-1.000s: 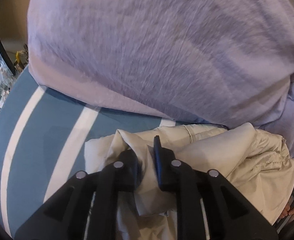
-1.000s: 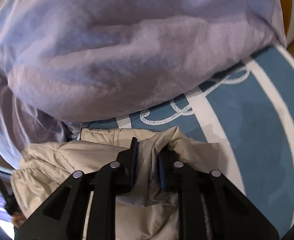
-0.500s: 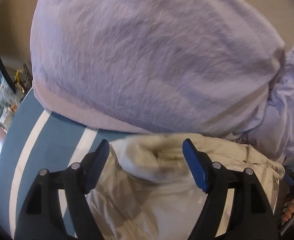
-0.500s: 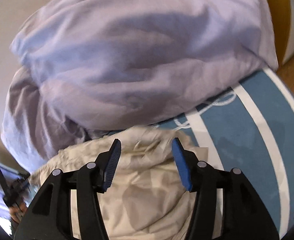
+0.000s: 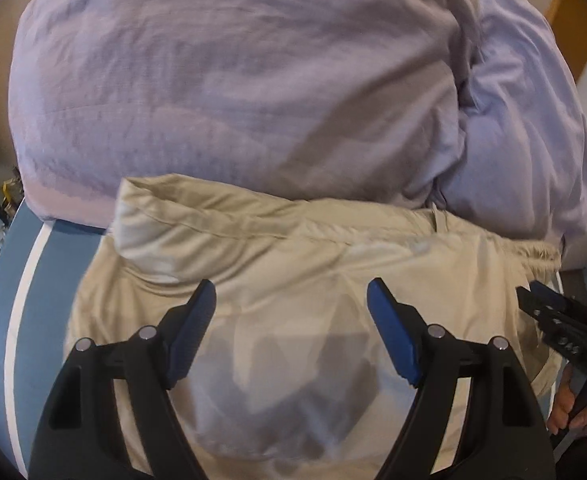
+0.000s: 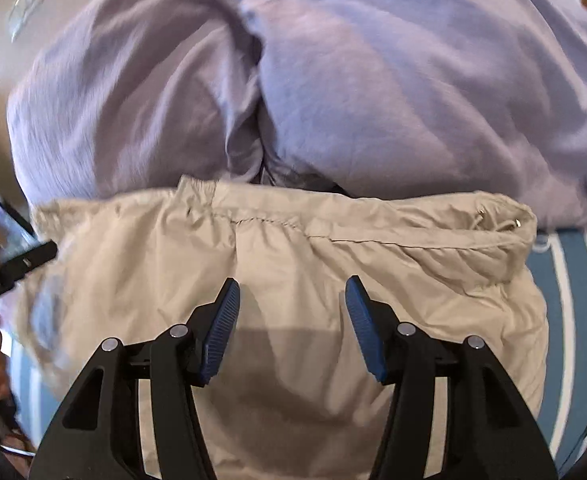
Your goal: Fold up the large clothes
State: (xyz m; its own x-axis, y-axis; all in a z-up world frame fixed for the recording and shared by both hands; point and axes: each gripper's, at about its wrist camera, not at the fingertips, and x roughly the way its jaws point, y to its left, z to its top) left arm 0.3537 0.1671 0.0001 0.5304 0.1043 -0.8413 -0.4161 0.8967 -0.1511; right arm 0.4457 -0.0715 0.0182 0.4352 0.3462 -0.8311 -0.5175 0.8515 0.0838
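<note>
Below both claws, beige garment (image 5: 293, 264) lies flat; left claw (image 5: 291, 304) and right claw (image 6: 292, 300) gape, gripping nothing.

Left gripper (image 5: 291, 312): matte black plastic, two forked linkage arms with open slots, lower frame. Two round silver screw heads per arm. Fingers (image 5: 391, 332) faced with blue pads, smooth in this view.

Right gripper (image 6: 291, 308): same black build, same silver screws. Its fingers (image 6: 223, 328) carry blue pads with fine ribbing.

Other gripper at right edge of left view: black bar with small round holes. A hand (image 5: 573, 412) at lower right; no sleeve visible.
</note>
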